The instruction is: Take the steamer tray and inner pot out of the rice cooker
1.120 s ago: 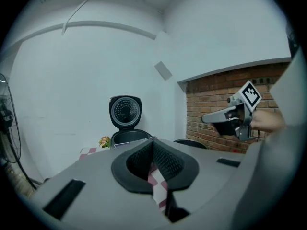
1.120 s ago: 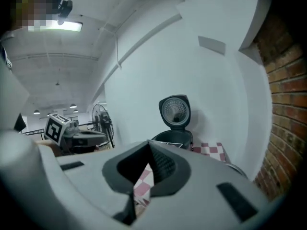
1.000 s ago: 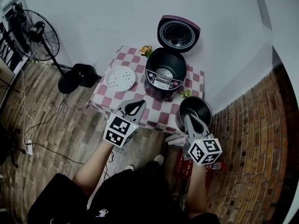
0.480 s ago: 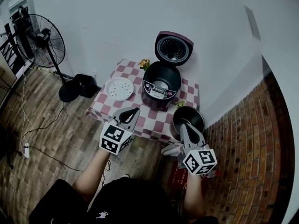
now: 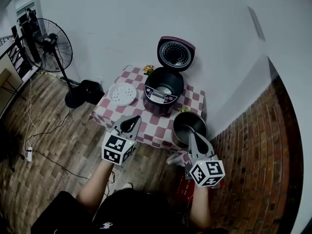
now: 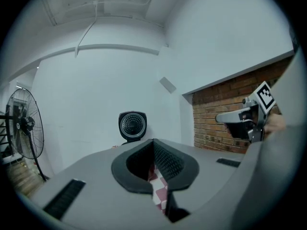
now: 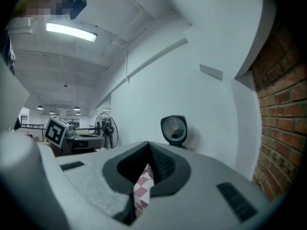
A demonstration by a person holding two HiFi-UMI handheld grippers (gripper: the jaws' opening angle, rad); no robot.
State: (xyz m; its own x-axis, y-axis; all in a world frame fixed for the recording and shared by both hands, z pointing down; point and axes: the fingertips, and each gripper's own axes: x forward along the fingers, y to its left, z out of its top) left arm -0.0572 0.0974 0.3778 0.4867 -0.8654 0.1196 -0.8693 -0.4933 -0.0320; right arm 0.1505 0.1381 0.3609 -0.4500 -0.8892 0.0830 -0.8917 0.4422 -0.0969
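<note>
With nothing left to lift, the left gripper (image 5: 132, 121) and right gripper (image 5: 191, 136) are hovering pressed together and empty before the open dark-purple rice cooker (image 5: 163, 92), because its round white perforated steamer tray (image 5: 122, 94) is sitting on its left and the steel inner pot (image 5: 189, 127) is resting, seemingly empty, at its front right.

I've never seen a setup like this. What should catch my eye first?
The dark purple rice cooker, lid flipped up, stands at the back of the small table with a red-and-white checked cloth. To its left lies the round white perforated steamer tray, and at the front right corner sits the shiny metal inner pot. Nearer the person, the left tongs and the right tongs are shut and empty.
</note>
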